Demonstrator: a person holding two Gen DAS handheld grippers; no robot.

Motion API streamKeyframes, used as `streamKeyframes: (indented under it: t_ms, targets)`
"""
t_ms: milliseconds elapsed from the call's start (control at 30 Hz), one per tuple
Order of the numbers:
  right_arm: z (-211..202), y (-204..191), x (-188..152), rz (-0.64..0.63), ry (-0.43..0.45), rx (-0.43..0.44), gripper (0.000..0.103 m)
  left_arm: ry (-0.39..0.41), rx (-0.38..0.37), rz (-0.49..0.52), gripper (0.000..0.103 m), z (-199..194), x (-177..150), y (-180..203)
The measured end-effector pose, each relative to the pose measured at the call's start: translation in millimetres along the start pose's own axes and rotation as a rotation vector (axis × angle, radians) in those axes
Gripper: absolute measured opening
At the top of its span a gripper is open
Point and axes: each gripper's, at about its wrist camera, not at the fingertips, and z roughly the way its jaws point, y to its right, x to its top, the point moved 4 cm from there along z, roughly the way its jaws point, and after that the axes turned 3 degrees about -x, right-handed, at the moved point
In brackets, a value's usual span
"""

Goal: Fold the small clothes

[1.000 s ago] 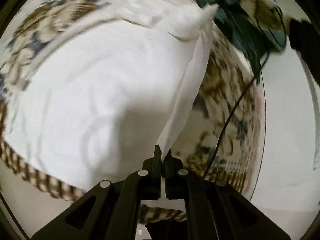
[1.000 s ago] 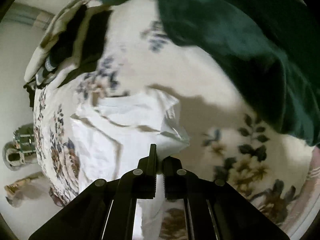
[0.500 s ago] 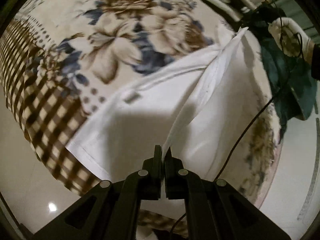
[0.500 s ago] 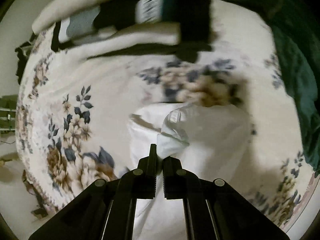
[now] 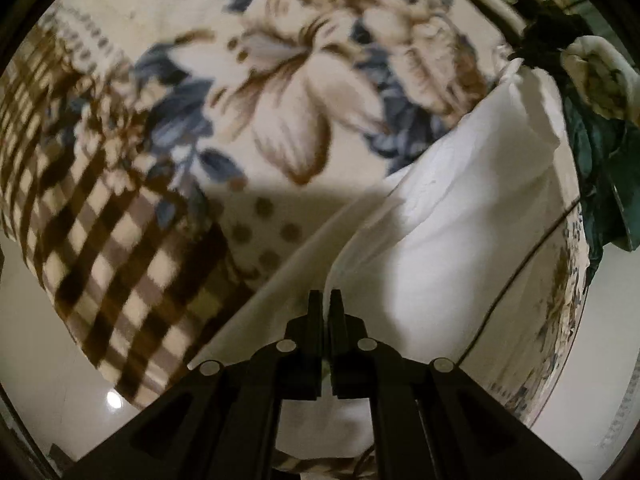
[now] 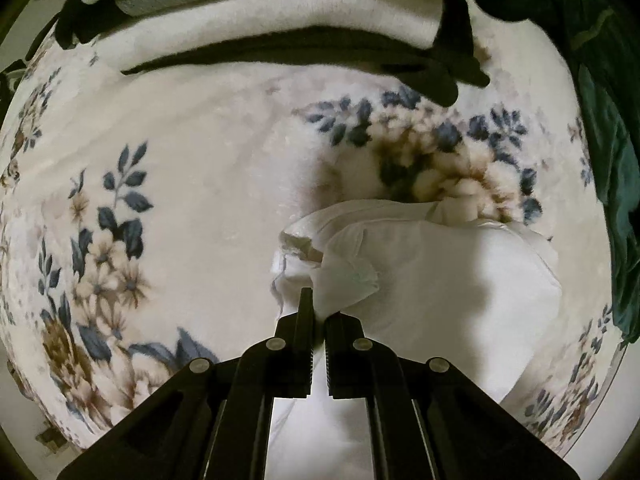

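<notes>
A white garment (image 5: 472,216) lies partly lifted over a floral blanket (image 5: 280,80). My left gripper (image 5: 327,300) is shut on one edge of the white garment, which rises from the jaws in a fold toward the upper right. In the right wrist view the white garment (image 6: 440,272) is bunched over the blanket (image 6: 200,180). My right gripper (image 6: 318,308) is shut on a crumpled corner of it. A gloved hand (image 5: 600,76) at the far right of the left wrist view holds the other gripper.
A stack of folded clothes, cream (image 6: 280,20) with black and grey pieces, lies at the far edge of the blanket. A dark green garment (image 6: 600,100) lies at the right. A checked blanket border (image 5: 100,220) hangs over the edge above a pale floor (image 5: 40,340). A thin black cable (image 5: 516,276) crosses the garment.
Both grippers have carried the white garment across the blanket while staying shut on it. The garment is now folded over itself and more bunched. The stack of folded clothes is nearer in the right wrist view.
</notes>
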Motion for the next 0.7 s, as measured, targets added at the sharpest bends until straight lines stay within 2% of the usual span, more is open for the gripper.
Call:
streamKeyframes:
  t_ms: [67,100,133,167,200,233,333,400,467,600,700]
  targets:
    - [-2.8,1.8,2.4,0.006,-0.032,0.083,0.012,-0.026,-0.022,-0.059,0.008,-0.2,1.5,-12.9]
    - [-12.4,8.0,4.0,0.025,-0.034,0.154,0.027,-0.038,-0.030,-0.083,0.014,-2.7,0.8,-19.6]
    - [-22.7,14.9,4.4,0.043,-0.020,0.204,0.036,-0.043,-0.021,-0.106,0.027,-9.4,-0.2,-29.0]
    - [-35.0,24.1,4.3,0.057,0.001,0.246,0.051,-0.041,-0.021,-0.112,0.034,-16.5,-0.5,-35.1]
    - [-51.8,40.9,2.2,0.080,0.036,0.271,0.057,-0.035,-0.029,-0.116,0.048,-23.2,0.1,-39.6]
    - [-61.2,54.0,-0.8,0.096,0.055,0.272,0.057,-0.026,-0.038,-0.124,0.054,-31.1,1.8,-43.9]
    - [-82.0,103.4,-16.2,0.140,0.100,0.221,0.058,-0.026,-0.079,-0.115,0.055,-47.0,19.4,-41.1]
    - [-82.8,135.3,-29.5,0.191,0.106,0.181,0.058,-0.015,-0.109,-0.067,0.055,-52.4,45.6,-22.1]
    - [-78.6,159.1,-40.1,0.254,0.104,0.183,0.058,0.018,-0.143,0.017,0.055,-53.3,86.6,15.5]
    - [-52.9,193.1,-56.7,0.357,0.107,0.248,0.058,0.067,-0.207,0.171,0.055,-34.3,167.8,94.9]
    - [-24.5,190.0,-57.3,0.374,0.110,0.274,0.058,0.068,-0.237,0.290,0.055,-0.2,236.5,167.1]
